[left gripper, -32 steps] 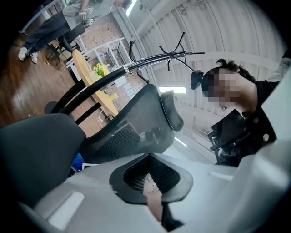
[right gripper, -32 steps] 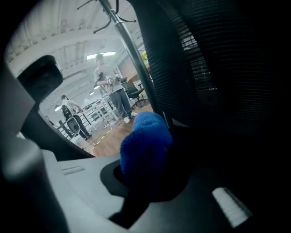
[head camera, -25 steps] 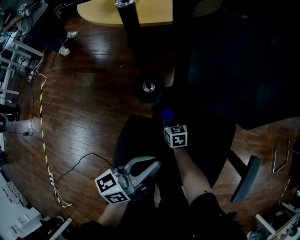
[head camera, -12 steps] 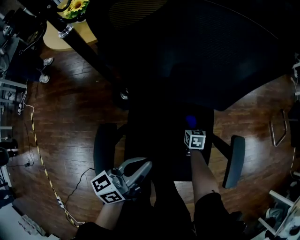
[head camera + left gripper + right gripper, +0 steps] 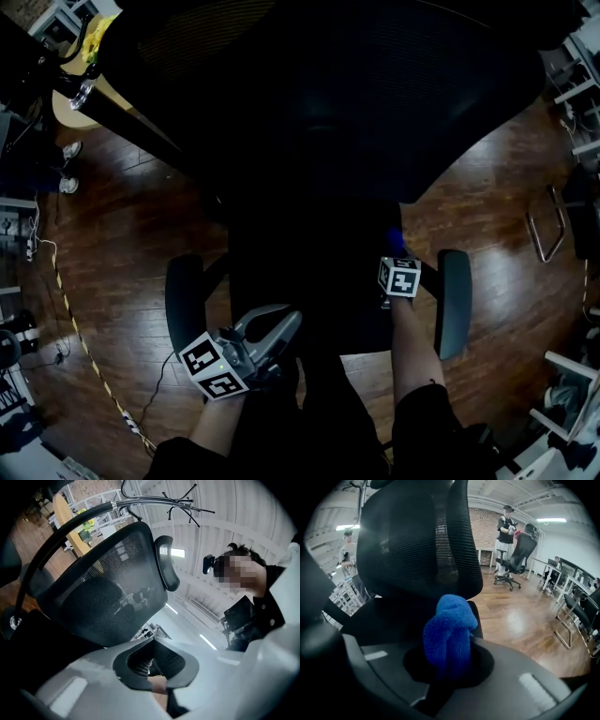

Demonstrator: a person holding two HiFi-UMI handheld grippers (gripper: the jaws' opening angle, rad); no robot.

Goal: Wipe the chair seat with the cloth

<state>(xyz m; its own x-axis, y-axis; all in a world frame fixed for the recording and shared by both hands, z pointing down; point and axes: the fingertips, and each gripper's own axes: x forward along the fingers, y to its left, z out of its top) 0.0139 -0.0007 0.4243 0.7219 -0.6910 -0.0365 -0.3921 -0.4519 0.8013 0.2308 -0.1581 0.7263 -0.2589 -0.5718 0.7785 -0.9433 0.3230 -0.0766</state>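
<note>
Jaws of the right gripper [image 5: 449, 665] are clamped on the one blue cloth [image 5: 450, 630], at the 3 o'clock edge of the single chair seat [image 5: 319, 272]. Jaws of the left gripper [image 5: 152, 667] are closed together and empty, at the seat's 7 o'clock.

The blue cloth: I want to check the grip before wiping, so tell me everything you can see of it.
The blue cloth is bright, fuzzy, terry-like fabric bunched into a thick folded wad. The right claw is shut on its lower part; its rounded top sticks out past the tips. In the head view only a small blue patch shows, over the right side of the black chair seat. Whether it touches the seat cannot be told.
</note>
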